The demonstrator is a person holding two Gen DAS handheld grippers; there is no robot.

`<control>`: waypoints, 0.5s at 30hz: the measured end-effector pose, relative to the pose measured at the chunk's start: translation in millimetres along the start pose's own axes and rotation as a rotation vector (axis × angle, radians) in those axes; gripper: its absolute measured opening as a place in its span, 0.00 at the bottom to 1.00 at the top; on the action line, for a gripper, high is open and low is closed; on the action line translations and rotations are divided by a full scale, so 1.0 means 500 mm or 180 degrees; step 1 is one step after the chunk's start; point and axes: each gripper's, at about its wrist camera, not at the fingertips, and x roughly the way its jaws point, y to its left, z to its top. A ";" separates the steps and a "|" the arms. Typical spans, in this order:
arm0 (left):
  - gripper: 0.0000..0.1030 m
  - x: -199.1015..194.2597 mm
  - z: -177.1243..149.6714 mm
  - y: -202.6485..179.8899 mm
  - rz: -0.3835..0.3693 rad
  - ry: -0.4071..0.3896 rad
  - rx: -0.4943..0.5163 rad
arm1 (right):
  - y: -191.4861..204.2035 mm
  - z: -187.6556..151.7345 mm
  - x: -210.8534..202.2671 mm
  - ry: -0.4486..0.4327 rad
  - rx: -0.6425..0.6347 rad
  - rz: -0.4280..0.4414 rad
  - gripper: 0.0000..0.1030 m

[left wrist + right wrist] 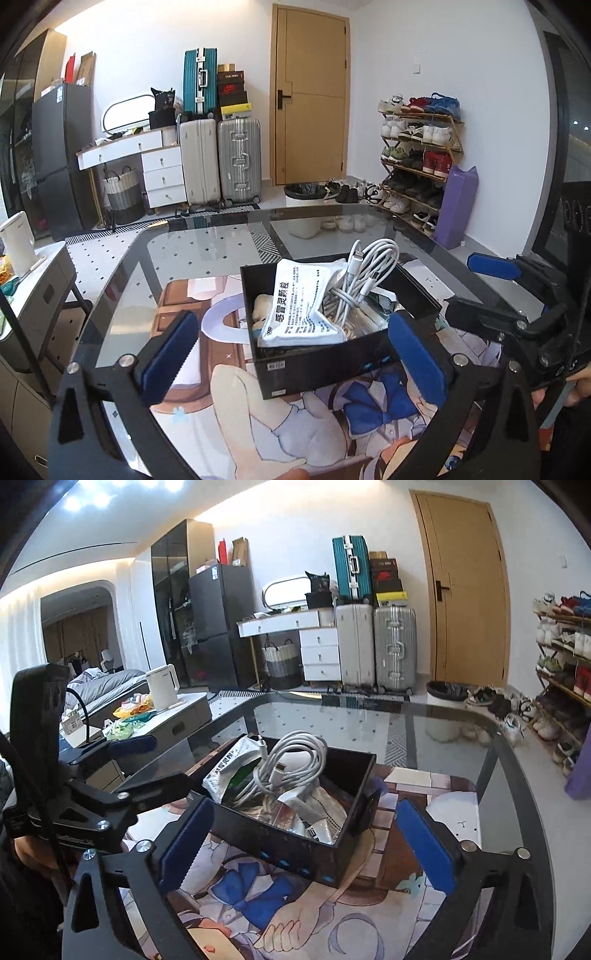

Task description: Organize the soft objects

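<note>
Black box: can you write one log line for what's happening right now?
left gripper: open, empty | right gripper: open, empty | black box: on mat, holds white cable, packets

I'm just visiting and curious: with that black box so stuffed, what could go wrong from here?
The white cable loops above the black box rim, so it might spill or snag if a gripper passes. The white packet leans on the pile and could slide out. The box sits on a glass table, so a nudge might push it along.
</note>
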 end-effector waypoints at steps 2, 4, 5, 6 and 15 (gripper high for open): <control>1.00 -0.011 -0.006 0.003 0.0040 -0.0049 0.0005 | -0.001 -0.004 -0.008 -0.0066 0.0025 0.0029 0.99; 1.00 -0.017 -0.010 0.008 0.0070 -0.0074 -0.0012 | -0.001 -0.006 -0.014 -0.0116 0.0029 0.0035 0.99; 1.00 -0.019 -0.013 0.012 0.0089 -0.0085 -0.0037 | 0.001 -0.004 -0.016 -0.0133 0.0025 0.0037 0.99; 1.00 -0.022 -0.017 0.014 0.0094 -0.0100 -0.0053 | 0.003 -0.005 -0.019 -0.0162 0.0019 0.0040 0.99; 1.00 -0.031 -0.049 0.022 0.0238 -0.0194 -0.0125 | 0.014 -0.024 -0.033 -0.0295 -0.0076 0.0042 0.99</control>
